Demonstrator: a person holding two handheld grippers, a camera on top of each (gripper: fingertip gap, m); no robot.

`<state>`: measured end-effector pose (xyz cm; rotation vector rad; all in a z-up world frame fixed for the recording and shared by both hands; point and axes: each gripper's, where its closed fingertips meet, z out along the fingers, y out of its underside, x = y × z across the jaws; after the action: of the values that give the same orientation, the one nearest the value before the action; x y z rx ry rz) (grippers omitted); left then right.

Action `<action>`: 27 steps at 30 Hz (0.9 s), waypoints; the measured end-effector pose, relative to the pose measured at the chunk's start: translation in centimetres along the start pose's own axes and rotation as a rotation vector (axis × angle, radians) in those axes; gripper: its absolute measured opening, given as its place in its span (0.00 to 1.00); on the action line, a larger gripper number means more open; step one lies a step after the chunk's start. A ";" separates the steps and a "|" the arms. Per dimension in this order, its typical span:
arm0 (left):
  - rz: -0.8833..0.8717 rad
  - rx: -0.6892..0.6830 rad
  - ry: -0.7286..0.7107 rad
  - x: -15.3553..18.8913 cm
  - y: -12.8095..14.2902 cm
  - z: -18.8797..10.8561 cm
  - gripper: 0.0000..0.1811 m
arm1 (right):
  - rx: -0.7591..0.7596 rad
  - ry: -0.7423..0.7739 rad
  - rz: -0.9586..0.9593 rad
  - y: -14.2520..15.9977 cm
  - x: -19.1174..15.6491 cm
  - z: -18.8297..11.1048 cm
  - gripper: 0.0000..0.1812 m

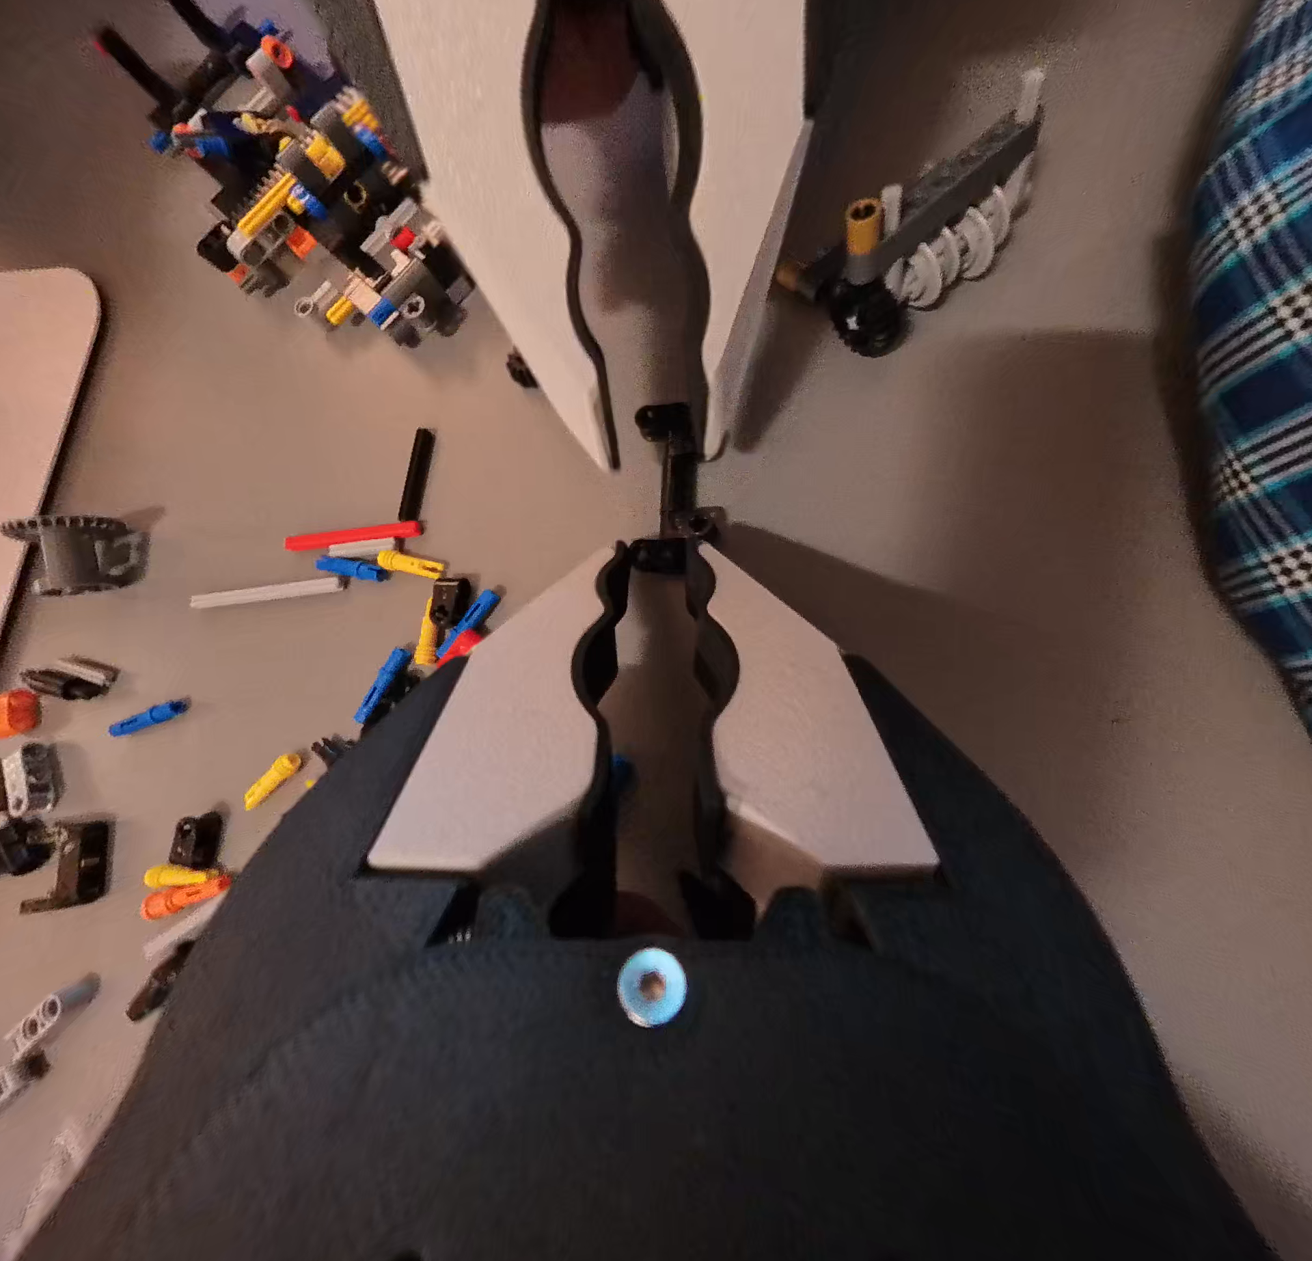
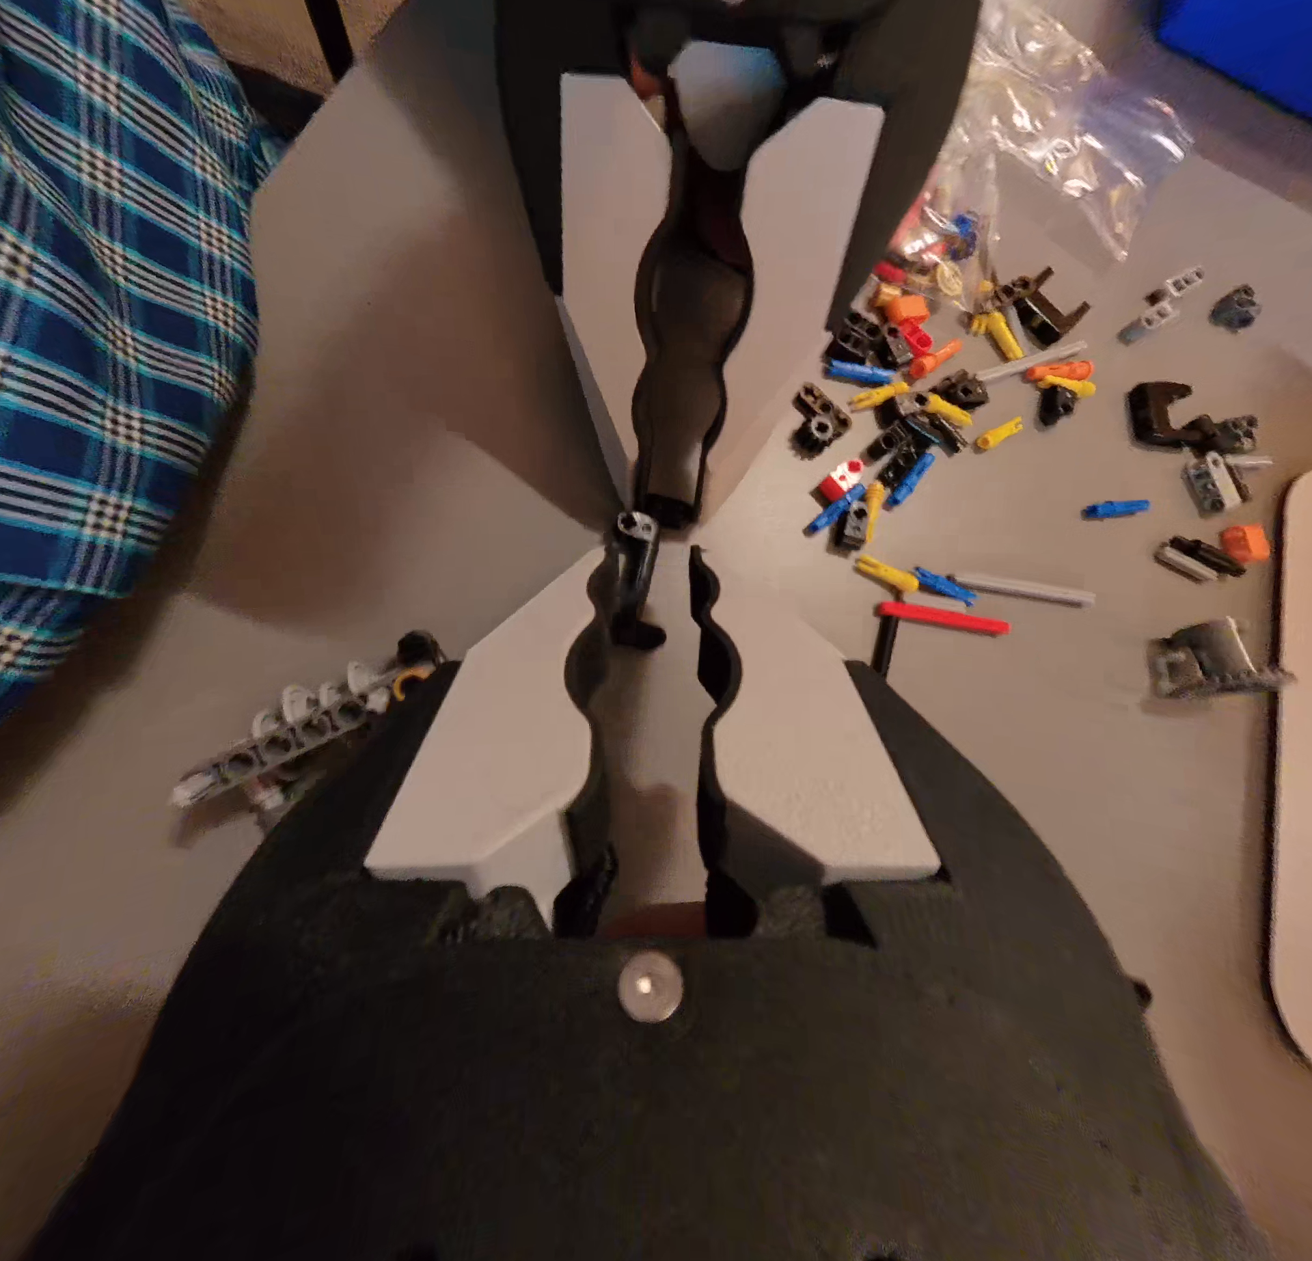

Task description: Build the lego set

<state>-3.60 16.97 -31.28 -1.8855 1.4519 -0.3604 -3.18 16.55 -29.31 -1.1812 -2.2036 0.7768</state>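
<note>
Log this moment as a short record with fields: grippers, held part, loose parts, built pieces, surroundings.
left gripper: shut on the lower end of the black part
right gripper: tips meeting the left gripper's, pinching the same part
black part: small, thin, spanning the two grippers above the table
loose parts: blue, yellow, orange and black pins, red rod, grey rod
built pieces: large assembly; grey beam with white rings
surroundings: clear plastic bag, plaid cloth

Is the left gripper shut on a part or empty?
Shut on a part. In the left wrist view the left gripper pinches a small black connector at its fingertips, joined to the black axle between both grippers.
</note>
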 end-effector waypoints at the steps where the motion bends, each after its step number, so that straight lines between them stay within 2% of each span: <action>1: -0.024 0.001 0.000 0.1 0.0 0.0 0.08 | -0.020 0.015 0.008 0.4 0.1 -0.3 0.10; 6: -0.071 0.037 -0.028 0.4 -0.4 -0.4 0.11 | -0.058 0.047 0.047 1.5 -0.1 -0.6 0.10; 14: -0.121 0.036 -0.078 0.8 0.0 -1.0 0.14 | -0.108 0.025 0.039 1.5 -0.6 1.3 0.09; 16: -0.128 0.039 -0.087 1.0 0.0 -1.2 0.14 | -0.113 0.013 0.031 1.4 -0.7 1.5 0.03; 18: -0.141 0.044 -0.100 1.0 0.0 -1.3 0.14 | -0.114 0.015 0.033 1.4 -0.6 1.6 0.03; 23: -0.174 0.069 -0.122 0.6 -0.4 -1.7 0.15 | -0.094 0.052 0.026 1.1 -0.1 1.3 0.03; 27: -0.280 0.153 -0.120 -0.1 -1.3 -2.6 0.18 | -0.065 0.123 0.002 0.1 0.5 -0.1 0.02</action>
<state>-4.24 16.26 -28.54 -1.9518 1.0529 -0.4673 -3.27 17.02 -29.28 -1.2288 -2.1413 0.6201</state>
